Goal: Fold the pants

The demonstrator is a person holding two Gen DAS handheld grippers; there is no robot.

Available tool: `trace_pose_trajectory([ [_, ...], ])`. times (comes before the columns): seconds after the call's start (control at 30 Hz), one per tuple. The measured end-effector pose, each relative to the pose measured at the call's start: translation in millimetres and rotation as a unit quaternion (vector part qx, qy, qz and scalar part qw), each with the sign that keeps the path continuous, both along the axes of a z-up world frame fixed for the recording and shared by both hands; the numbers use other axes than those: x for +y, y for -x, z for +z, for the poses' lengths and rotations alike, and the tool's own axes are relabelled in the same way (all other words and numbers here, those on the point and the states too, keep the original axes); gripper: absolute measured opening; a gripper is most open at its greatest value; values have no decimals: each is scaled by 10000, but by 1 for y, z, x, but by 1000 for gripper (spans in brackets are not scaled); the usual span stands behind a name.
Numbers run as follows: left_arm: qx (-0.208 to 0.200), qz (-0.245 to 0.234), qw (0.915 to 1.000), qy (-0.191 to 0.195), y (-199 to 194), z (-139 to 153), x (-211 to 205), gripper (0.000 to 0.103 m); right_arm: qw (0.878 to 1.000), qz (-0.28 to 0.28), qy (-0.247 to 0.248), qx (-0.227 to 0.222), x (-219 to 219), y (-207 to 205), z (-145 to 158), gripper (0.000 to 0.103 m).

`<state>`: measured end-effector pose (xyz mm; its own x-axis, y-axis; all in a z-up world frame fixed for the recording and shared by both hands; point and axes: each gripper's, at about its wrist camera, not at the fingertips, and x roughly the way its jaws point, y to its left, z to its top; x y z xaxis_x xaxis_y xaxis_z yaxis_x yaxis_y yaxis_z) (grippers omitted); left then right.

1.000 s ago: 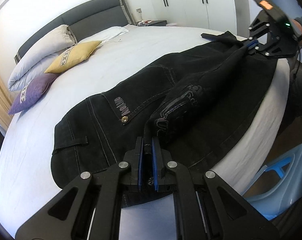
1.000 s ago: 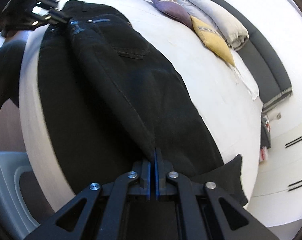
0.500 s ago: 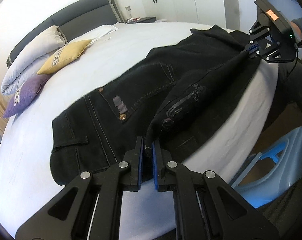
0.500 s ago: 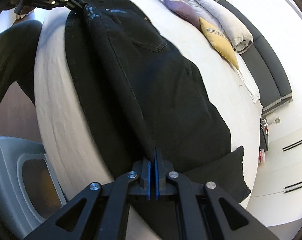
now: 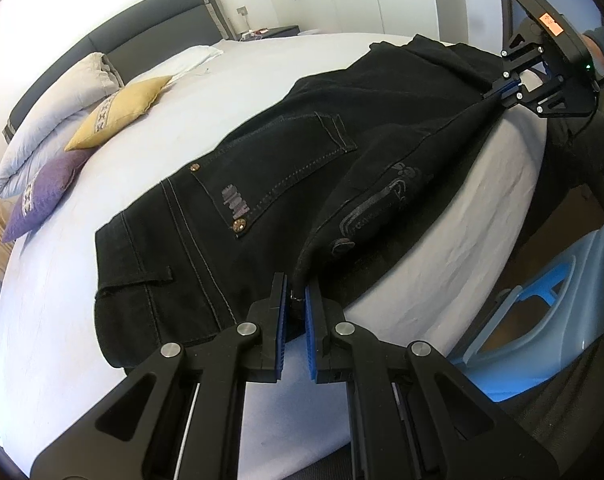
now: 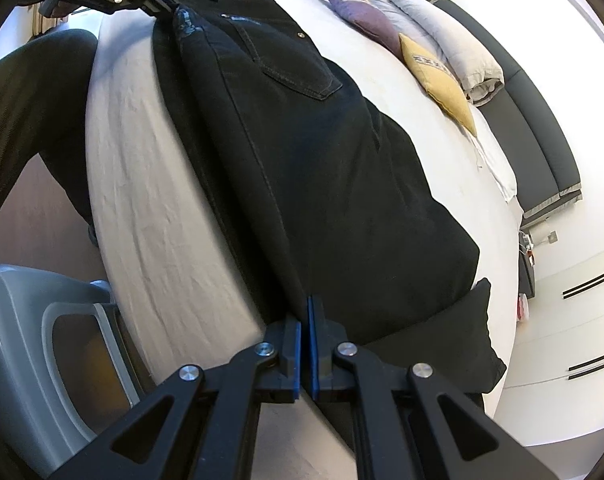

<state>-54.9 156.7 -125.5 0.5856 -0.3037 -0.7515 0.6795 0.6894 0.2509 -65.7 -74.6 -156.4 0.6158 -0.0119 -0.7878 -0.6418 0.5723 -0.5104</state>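
Off to the left of my left gripper [image 5: 296,300], the pillows [image 5: 110,110] lie well away by the headboard [image 5: 142,44]. The black pants [image 5: 262,184] are spread across the bed [image 5: 142,200] just ahead of that gripper, back pocket up, waistband nearest me. My left gripper pinches the waistband edge, its blue pads [image 5: 280,320] a little apart with cloth between them, and a fold of fabric rises from it and runs forward to the right. At the far right end of that fold my right gripper [image 5: 498,94] is clenched on the pant leg near the bed's edge. In my right wrist view, that gripper [image 6: 305,324] has its pads nearly together on the cloth, with the bin [image 6: 42,332] down to its left.
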Motion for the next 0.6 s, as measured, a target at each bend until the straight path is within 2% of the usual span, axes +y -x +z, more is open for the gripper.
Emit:
trace_pose_trajectory([
  [0.27,-18,10,10000,-4,-2,-8,7,7,9999,-45,3,-108,0,3,-4,5],
  [0.43,-99,27,9998,-190,-2,-14,4,13,9987,-13,213,-454,4,11,-17,8],
  [0.5,-56,47,9994,-336,-2,-12,1,19,9982,-132,214,-539,4,14,-13,12],
  [0.53,17,71,9993,-374,-3,-10,-1,23,9982,-206,140,-545,1,15,-10,20],
  [0.57,109,96,9991,-389,-4,-7,-1,36,9979,-310,47,-564,-3,17,-5,39],
  [0.6,170,141,9991,-366,-4,-2,-2,55,9971,-463,-104,-597,-10,19,2,52],
])
